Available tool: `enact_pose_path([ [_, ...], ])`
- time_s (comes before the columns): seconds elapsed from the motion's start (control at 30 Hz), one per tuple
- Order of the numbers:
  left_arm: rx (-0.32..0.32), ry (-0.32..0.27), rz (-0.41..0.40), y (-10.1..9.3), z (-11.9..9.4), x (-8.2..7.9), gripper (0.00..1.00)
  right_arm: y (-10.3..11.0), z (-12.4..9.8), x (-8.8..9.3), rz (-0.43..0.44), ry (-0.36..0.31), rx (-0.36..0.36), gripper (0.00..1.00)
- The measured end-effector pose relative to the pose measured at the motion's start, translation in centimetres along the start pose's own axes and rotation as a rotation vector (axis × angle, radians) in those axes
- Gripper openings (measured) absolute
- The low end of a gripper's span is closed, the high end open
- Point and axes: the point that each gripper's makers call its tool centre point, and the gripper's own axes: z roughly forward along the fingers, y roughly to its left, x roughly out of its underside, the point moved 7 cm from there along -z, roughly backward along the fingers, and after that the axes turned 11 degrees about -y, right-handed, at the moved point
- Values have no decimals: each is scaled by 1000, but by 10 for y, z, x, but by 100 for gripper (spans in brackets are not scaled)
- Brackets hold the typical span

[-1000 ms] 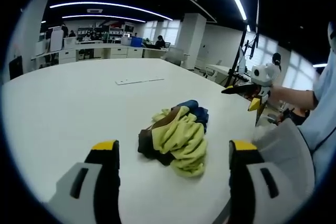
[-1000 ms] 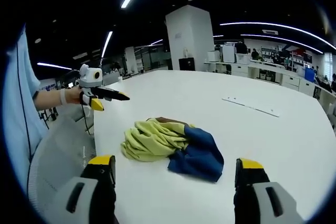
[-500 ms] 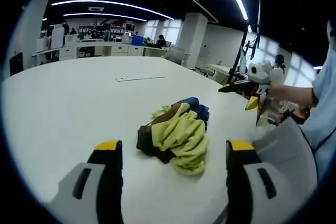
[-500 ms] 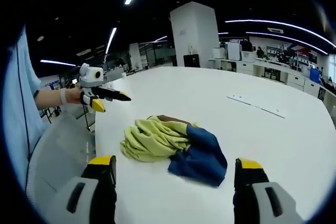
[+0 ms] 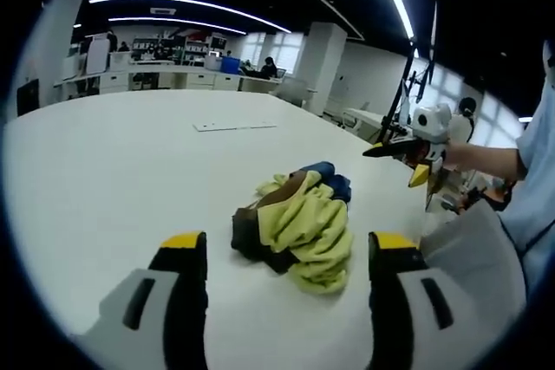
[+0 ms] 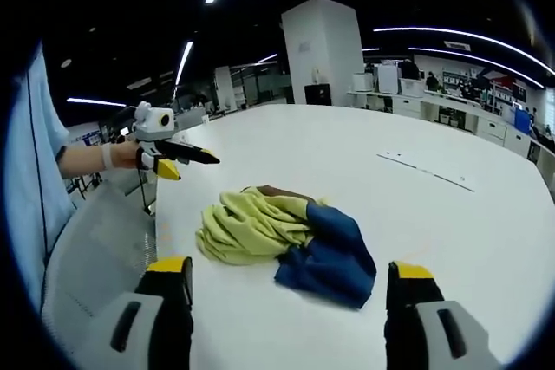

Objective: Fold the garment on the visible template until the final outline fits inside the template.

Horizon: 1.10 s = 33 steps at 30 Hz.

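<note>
A crumpled garment (image 5: 299, 230) of yellow-green, brown and blue cloth lies bunched on the white table (image 5: 104, 171), near its edge. In the left gripper view my left gripper (image 5: 287, 244) stands open just short of the heap, holding nothing. The right gripper (image 5: 406, 150) hovers off the table edge, held by a hand. In the right gripper view the same garment (image 6: 282, 233) lies ahead of my open, empty right gripper (image 6: 288, 268), yellow part to the left and blue part to the right. The left gripper (image 6: 180, 157) hangs above the table's edge.
A thin flat white strip (image 5: 234, 126) lies far out on the table, and the strip (image 6: 427, 172) also shows beyond the garment in the right gripper view. A grey chair back (image 5: 468, 253) stands at the table edge beside the person's pale blue sleeve (image 6: 30, 188). Office desks line the background.
Both views have shifted slightly with the hands. The garment lies where it was, and both grippers remain open and clear of it.
</note>
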Motion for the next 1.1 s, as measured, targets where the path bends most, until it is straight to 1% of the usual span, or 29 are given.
enact_pose_path([
  [0.07,-5,2,0,4,1,0,67,-2,1,0,0,4,-4,90],
  [0.2,-15,6,-5,11,6,0,60,-8,5,0,-2,14,-3,88],
  [0.3,-15,22,-12,15,12,3,51,-15,9,-1,0,23,-2,84],
  [0.4,-12,37,-13,18,18,7,43,-24,16,-2,5,30,-3,82],
  [0.57,-19,68,-30,25,31,13,31,-34,25,-5,6,44,-13,72],
  [0.63,-35,85,-47,28,35,17,26,-39,30,-5,0,57,-12,69],
  [0.73,-36,95,-67,31,39,23,20,-45,36,-5,4,63,-13,67],
  [0.8,-34,102,-76,32,41,26,18,-48,40,-6,9,66,-16,64],
  [0.83,-45,112,-82,33,42,29,17,-49,42,-5,11,68,-16,62],
  [0.9,-58,109,-91,35,42,30,17,-52,46,-5,10,72,-14,59],
  [1.0,-70,108,-115,38,44,32,14,-57,52,-3,13,79,-3,56],
  [1.03,-73,105,-122,39,44,32,13,-59,53,-2,14,84,0,53],
  [1.1,-71,106,-131,40,46,33,12,-61,56,0,23,85,-3,51],
])
